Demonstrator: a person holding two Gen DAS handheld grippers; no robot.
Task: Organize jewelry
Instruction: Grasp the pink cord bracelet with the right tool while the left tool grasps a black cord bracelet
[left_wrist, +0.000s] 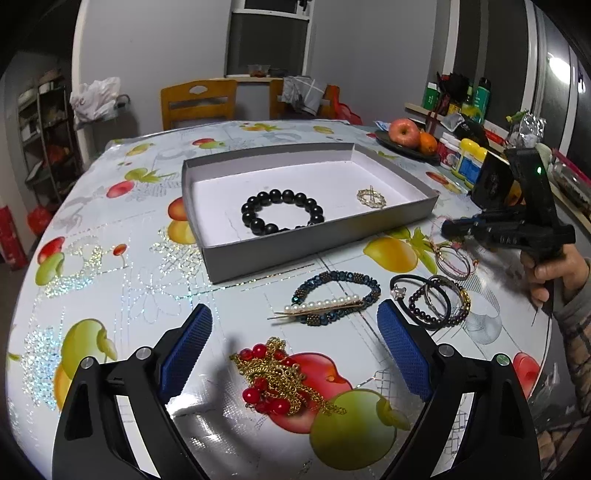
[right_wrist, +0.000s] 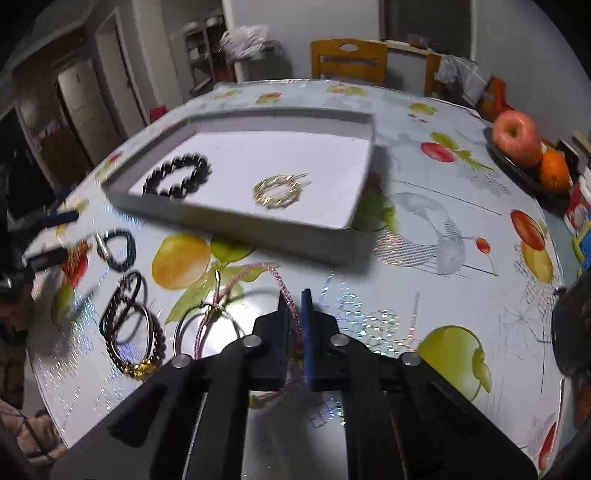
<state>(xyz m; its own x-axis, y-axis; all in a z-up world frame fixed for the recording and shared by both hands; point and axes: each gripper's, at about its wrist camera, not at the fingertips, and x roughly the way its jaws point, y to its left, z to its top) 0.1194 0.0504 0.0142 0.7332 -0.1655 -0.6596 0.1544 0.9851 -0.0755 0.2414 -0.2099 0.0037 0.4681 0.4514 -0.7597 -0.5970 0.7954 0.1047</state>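
Since the pink braided cord (right_wrist: 282, 284) runs straight up between our right gripper's (right_wrist: 295, 299) blue pads, we read that gripper as clamped on it: jaws nearly together, cord pinched at the tips. It is angled down at the table so the thin cord gets trapped low, where it cannot slide out. The cord trails left to a thin metal bangle (right_wrist: 208, 325), and the two look hooked together, so lifting one may drag the other.

Our left gripper (left_wrist: 295, 350) hangs wide open and empty over the gold chain with red beads (left_wrist: 280, 373), pads either side of it and clear of it. We judge that as staging for the next pick.

Just beyond, the loose pieces lie in a row on the fruit-print tablecloth (left_wrist: 110, 295): the pearl hair clip (left_wrist: 317, 306) rests across the blue beaded bracelet (left_wrist: 336, 295), and the dark bead bracelets and hair tie (left_wrist: 428, 299) overlap in a cluster to the right. Overlaps mean each pick must separate one item.

Farther back sits the grey cardboard tray (left_wrist: 295, 247), the sorting target. It already holds the black bead bracelet (left_wrist: 282, 216) and a gold wreath brooch (left_wrist: 371, 198), set well apart, so there is free floor for the cord.

Beyond that, a fruit plate (right_wrist: 524, 173) with an apple (right_wrist: 515, 136).
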